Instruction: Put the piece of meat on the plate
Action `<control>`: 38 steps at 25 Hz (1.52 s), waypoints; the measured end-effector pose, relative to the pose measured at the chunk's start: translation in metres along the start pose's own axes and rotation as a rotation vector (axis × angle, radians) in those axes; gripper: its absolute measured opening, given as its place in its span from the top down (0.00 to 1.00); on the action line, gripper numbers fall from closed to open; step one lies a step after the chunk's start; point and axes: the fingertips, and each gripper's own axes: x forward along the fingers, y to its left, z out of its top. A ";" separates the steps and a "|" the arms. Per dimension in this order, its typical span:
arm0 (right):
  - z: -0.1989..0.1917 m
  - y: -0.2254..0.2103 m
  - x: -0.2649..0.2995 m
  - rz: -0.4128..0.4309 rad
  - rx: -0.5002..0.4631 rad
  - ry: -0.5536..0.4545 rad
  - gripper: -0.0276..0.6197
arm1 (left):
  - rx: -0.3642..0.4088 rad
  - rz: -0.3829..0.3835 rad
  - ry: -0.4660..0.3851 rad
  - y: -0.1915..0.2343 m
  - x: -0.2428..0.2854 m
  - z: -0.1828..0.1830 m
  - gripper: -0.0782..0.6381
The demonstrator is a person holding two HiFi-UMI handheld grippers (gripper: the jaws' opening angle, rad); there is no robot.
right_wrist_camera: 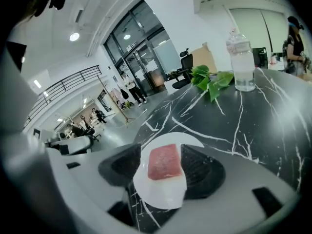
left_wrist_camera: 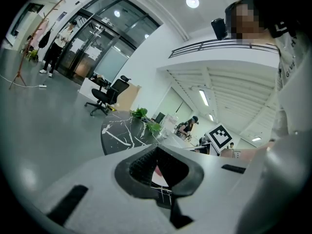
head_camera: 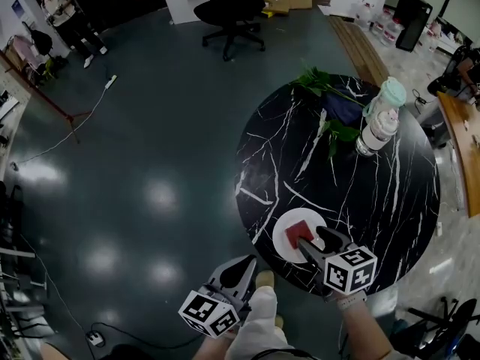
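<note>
The red piece of meat (head_camera: 298,233) lies flat on the small white plate (head_camera: 281,240) at the near edge of the round black marble table (head_camera: 360,193). My right gripper (head_camera: 313,240) hovers over the plate, open. In the right gripper view the meat (right_wrist_camera: 165,162) rests on the plate (right_wrist_camera: 161,194) between the two black pads (right_wrist_camera: 201,172), with a gap on each side. My left gripper (head_camera: 244,265) hangs off the table's near-left edge, jaws together and empty. A sliver of the plate (left_wrist_camera: 161,177) shows through the left gripper (left_wrist_camera: 157,150).
A clear water bottle (head_camera: 380,122) with a pale green cap stands at the table's far side beside green leaves (head_camera: 322,81) and a dark cloth (head_camera: 341,107). An office chair (head_camera: 232,10) stands on the grey floor beyond. A wooden desk edge (head_camera: 457,148) lies to the right.
</note>
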 end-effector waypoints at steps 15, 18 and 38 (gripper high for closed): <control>-0.011 0.058 -0.063 0.134 -0.058 -0.093 0.63 | 0.029 -0.023 -0.037 -0.049 -0.028 -0.008 0.88; -0.011 0.077 -0.088 0.149 -0.120 -0.153 0.84 | 0.038 -0.048 -0.048 -0.070 -0.033 -0.012 0.88; -0.044 0.194 -0.240 0.230 -0.318 -0.378 0.94 | 0.173 -0.152 -0.136 -0.206 -0.118 -0.003 0.88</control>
